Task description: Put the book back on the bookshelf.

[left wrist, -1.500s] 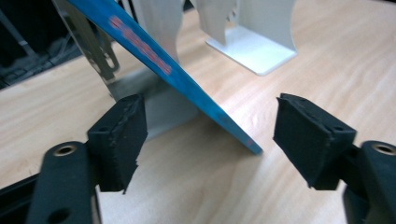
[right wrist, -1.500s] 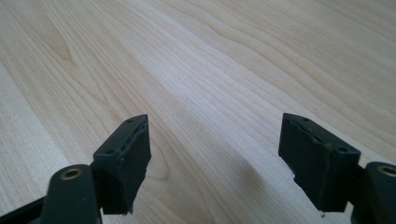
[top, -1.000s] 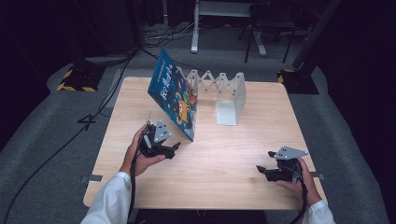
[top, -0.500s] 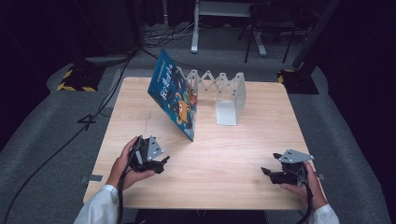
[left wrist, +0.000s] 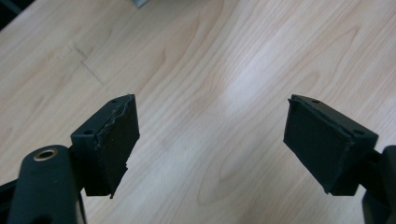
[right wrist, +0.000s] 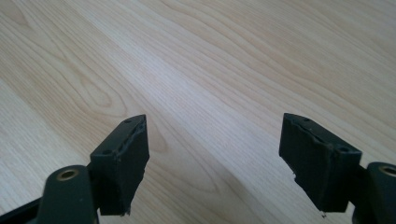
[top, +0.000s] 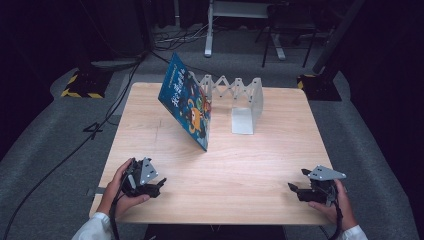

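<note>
Since the earlier frames the left gripper (top: 159,184) has drawn back from the picture book (top: 187,101) toward the near left corner of the wooden table (top: 260,165), and the right gripper (top: 295,187) has slid a little nearer the near right edge. The book stands tilted, leaning against the white expanding book rack (top: 240,97) at the far middle of the table, well apart from both grippers and touched by neither. The high view shows book, rack and both hands together. The left gripper view shows its own pads (left wrist: 116,140) standing wide apart over bare wood, with a grey corner of the rack (left wrist: 140,3) at its top edge. The right gripper view shows its pads (right wrist: 128,161) equally spread, nothing between them, with wood grain beyond.
</note>
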Demonstrator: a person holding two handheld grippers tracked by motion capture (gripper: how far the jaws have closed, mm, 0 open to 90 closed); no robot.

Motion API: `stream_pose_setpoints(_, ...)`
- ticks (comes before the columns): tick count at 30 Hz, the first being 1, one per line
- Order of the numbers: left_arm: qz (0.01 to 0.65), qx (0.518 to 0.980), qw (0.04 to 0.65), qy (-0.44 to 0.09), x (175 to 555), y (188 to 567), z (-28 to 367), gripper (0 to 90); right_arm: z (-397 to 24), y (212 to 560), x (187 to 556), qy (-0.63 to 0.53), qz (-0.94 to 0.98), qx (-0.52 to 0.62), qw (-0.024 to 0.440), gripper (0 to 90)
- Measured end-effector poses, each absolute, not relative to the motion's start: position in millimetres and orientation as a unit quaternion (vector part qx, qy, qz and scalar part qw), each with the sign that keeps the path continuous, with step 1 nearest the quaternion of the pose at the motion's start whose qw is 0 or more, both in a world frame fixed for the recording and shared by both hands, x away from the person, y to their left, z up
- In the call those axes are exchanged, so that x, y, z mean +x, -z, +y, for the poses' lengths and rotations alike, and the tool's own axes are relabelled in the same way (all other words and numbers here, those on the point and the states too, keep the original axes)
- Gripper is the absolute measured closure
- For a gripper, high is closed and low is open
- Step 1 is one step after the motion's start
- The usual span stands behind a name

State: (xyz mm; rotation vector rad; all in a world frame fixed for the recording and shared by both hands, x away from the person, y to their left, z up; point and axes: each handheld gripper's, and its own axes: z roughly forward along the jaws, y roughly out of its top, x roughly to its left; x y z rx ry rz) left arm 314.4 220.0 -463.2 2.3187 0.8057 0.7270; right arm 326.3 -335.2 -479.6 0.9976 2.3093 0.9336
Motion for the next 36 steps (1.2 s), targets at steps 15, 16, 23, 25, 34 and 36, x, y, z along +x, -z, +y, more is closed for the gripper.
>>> stream_pose_setpoints(15,0.356,0.850,0.314,-0.228,296,488,256,18.0,-369,493,311,-0.342,0.817,0.406,0.222,24.0)
stream_pose_setpoints(16,0.360,0.848,0.318,-0.225,296,489,258,17.9,-371,494,311,-0.345,0.815,0.410,0.221,23.7)
stream_pose_setpoints(23,0.410,0.825,0.345,-0.181,299,498,279,17.5,-375,501,310,-0.342,0.811,0.427,0.209,22.4)
stream_pose_setpoints(25,0.421,0.822,0.341,-0.177,299,502,283,17.4,-376,502,310,-0.345,0.810,0.428,0.205,21.3)
stream_pose_setpoints(34,0.455,0.808,0.332,-0.176,299,506,289,17.8,-378,505,313,-0.354,0.800,0.442,0.199,20.3)
stream_pose_setpoints(36,0.454,0.809,0.331,-0.175,299,505,289,17.7,-378,505,313,-0.354,0.799,0.444,0.200,20.2)
